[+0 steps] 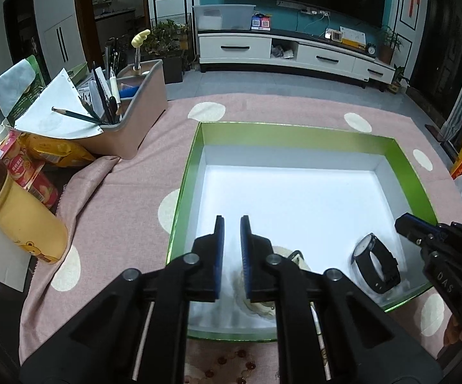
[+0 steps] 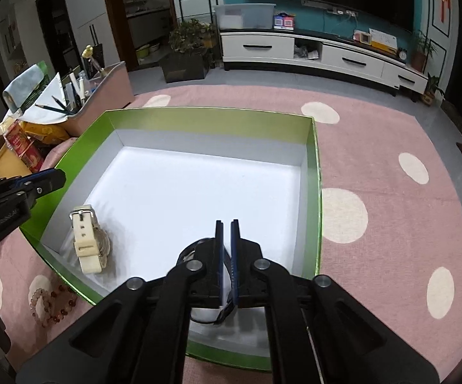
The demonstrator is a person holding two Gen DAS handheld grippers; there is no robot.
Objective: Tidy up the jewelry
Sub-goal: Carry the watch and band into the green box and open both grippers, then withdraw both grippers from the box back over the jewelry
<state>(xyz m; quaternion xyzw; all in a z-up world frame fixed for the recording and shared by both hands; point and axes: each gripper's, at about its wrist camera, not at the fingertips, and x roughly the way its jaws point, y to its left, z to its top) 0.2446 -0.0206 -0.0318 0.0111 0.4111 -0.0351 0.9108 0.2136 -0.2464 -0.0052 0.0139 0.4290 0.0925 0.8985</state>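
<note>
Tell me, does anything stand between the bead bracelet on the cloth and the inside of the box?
Only the box's green wall separates the bead bracelet from the inside. The white watch lies just behind that wall.

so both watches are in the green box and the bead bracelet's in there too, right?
Not quite. The white watch and the black watch do lie in the green box, but the bead bracelet is outside it, on the pink cloth just by the box's near corner. The right wrist view shows this.
</note>
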